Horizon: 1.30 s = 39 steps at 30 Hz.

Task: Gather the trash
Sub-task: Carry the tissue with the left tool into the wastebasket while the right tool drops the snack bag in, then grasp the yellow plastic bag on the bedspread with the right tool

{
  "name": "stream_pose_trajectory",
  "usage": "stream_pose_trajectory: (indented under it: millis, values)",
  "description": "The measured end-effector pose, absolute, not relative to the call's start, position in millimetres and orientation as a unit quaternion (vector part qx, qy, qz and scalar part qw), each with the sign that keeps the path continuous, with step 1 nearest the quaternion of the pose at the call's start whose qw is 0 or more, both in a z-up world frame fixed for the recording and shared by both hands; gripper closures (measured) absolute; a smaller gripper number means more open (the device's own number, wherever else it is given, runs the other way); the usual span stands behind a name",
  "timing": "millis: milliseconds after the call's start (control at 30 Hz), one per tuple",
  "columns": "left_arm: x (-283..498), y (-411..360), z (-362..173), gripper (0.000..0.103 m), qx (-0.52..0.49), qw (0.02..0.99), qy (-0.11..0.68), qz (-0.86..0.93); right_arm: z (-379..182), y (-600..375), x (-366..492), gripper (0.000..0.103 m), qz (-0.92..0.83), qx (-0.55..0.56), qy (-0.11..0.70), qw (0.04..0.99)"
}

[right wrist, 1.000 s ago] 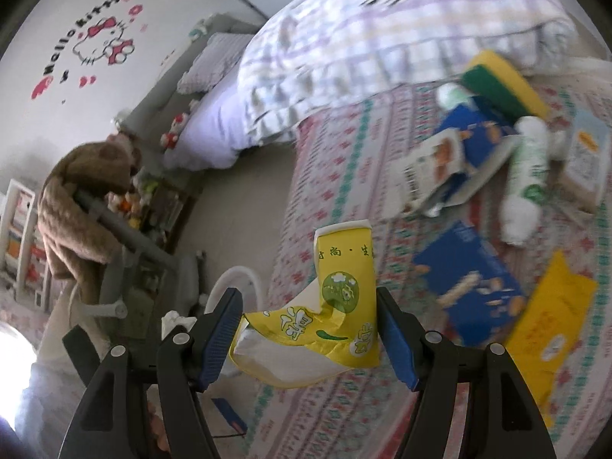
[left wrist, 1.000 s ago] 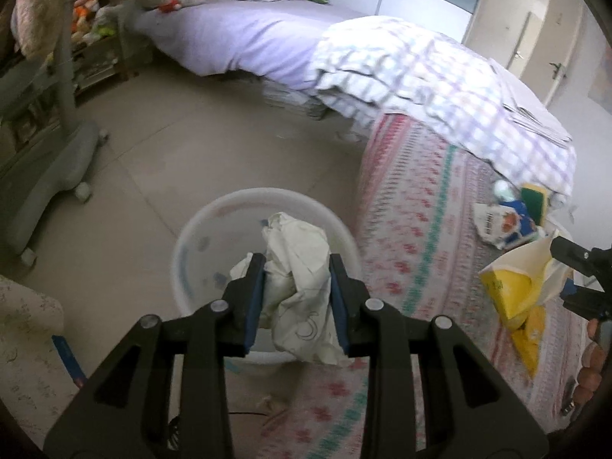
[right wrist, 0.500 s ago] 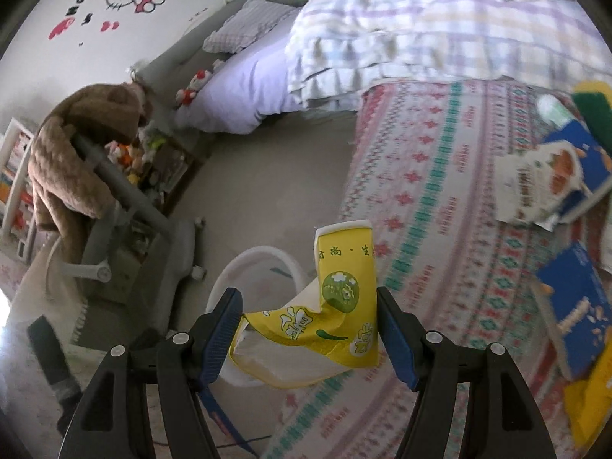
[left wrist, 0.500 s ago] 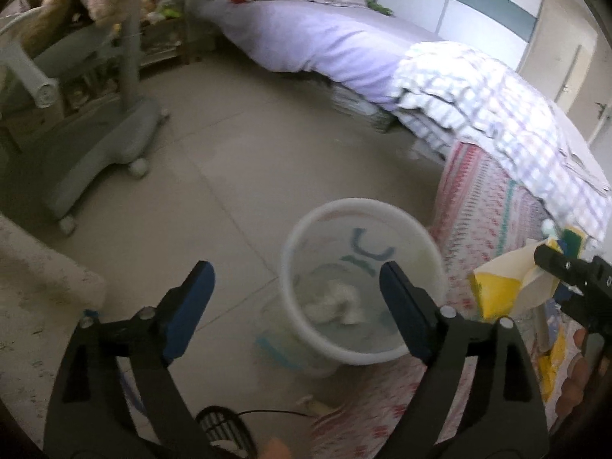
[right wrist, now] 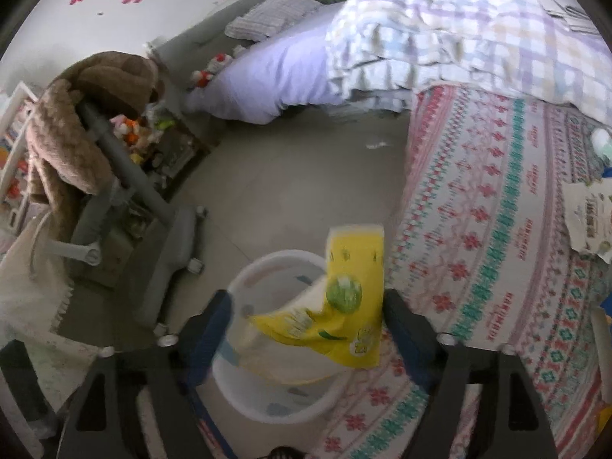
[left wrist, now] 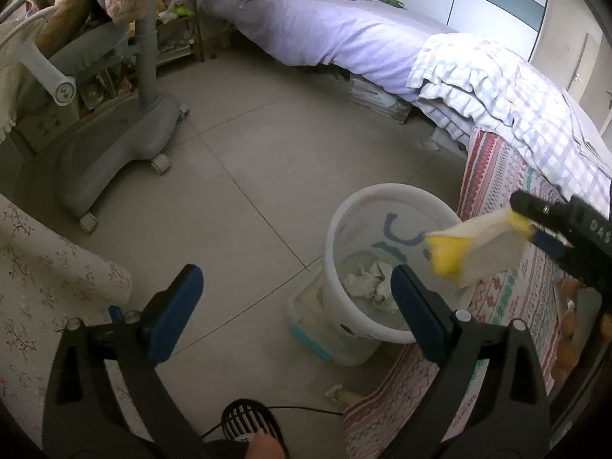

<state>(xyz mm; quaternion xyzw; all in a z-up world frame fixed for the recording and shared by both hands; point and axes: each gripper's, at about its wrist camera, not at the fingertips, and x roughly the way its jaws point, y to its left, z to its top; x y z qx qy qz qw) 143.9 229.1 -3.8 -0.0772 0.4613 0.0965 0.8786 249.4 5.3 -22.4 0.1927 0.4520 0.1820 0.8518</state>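
Inside, white bin (left wrist: pixel 386 206) holds only crumpled paper (left wrist: pixel 369 285).

the round white plastic bin (left wrist: pixel 386 264) stands on the tiled floor (left wrist: pixel 244 160), right against the edge of the patterned red-and-green bedspread (left wrist: pixel 508 287) to its right. a crumpled white paper wad (left wrist: pixel 369 285) lies inside it. the yellow-and-white snack bag (left wrist: pixel 470 244) hangs above the bin's right rim, held in the right gripper (right wrist: pixel 306 329). the left gripper (left wrist: pixel 294 306) sits in front of the bin. the grey wheeled stand (left wrist: pixel 114 145) is well apart, far left.
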Motion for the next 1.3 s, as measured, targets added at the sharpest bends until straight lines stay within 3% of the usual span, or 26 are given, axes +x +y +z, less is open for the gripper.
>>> stream_pose_trajectory:
  millis: [400, 800, 1300]
  values:
    - [139.9, 214.6, 3.2, 0.004, -0.107, 0.873, 0.474, 0.049, -2.8, -36.5, 215.1, 0.013, 0.158, 0.149, 0.46, 0.861]
    - [133.4, 164.1, 4.8, 0.004, -0.074, 0.869, 0.489, -0.002, -4.0, -126.2, 164.4, 0.013, 0.079, 0.082, 0.479, 0.871]
    - [140.3, 110.0, -6.2, 0.004, -0.071, 0.839, 0.536, -0.057, -45.3, -230.6, 138.4, 0.011, -0.043, 0.107, 0.548, 0.829]
